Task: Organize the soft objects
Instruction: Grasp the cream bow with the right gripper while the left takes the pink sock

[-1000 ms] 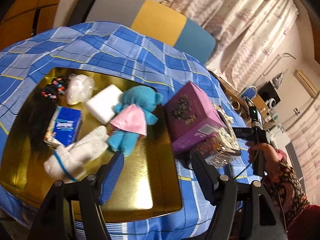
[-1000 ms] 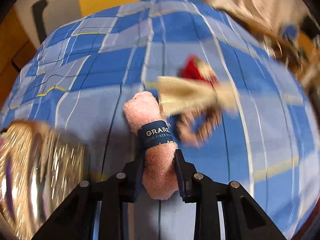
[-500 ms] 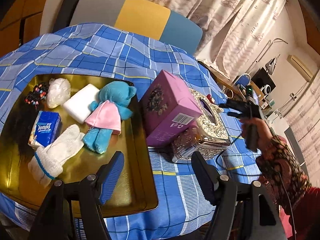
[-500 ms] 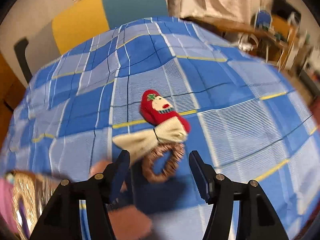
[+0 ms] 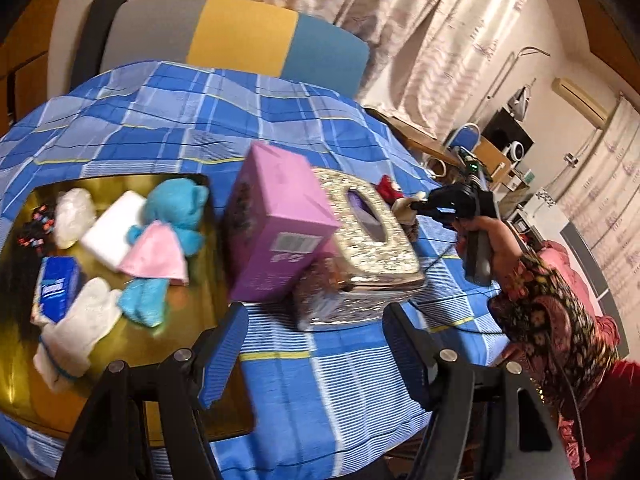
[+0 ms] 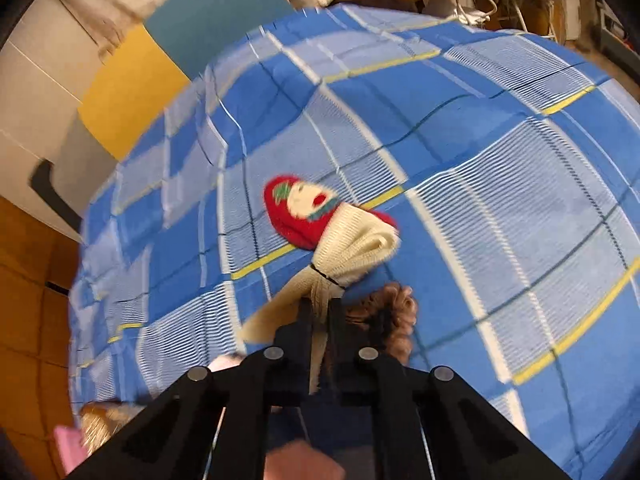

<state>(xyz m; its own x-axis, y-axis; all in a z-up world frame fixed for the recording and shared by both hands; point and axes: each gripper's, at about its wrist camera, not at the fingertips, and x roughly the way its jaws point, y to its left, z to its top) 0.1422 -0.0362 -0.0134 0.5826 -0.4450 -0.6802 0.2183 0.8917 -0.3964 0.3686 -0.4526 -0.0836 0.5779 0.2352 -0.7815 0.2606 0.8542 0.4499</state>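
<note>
My right gripper (image 6: pixel 320 310) is shut on the thin tail of a cream knit cloth (image 6: pixel 356 244), which lies against a red mitten with a face (image 6: pixel 296 212) on the blue checked tablecloth. A brown scrunchie (image 6: pixel 396 312) lies just right of the fingers. In the left wrist view the right gripper (image 5: pixel 418 205) reaches down behind the silver tissue box (image 5: pixel 372 240). My left gripper (image 5: pixel 316 320) hangs open and empty above the cloth by the gold tray (image 5: pixel 200 272). The tray holds a blue teddy in pink (image 5: pixel 172 208), a white glove (image 5: pixel 80 332) and a tissue pack (image 5: pixel 56 288).
A pink box (image 5: pixel 276 232) leans between the tray and the silver tissue box. The tray also holds a white block (image 5: pixel 112 232), a clear bag (image 5: pixel 72 216) and a beaded hair tie (image 5: pixel 36 228). A grey, yellow and blue chair (image 5: pixel 240 36) stands behind the table.
The right gripper let go of the pink rolled towel, opened, moved to the cream cloth and shut on it. The left gripper drifted right, from over the tray towards the boxes.
</note>
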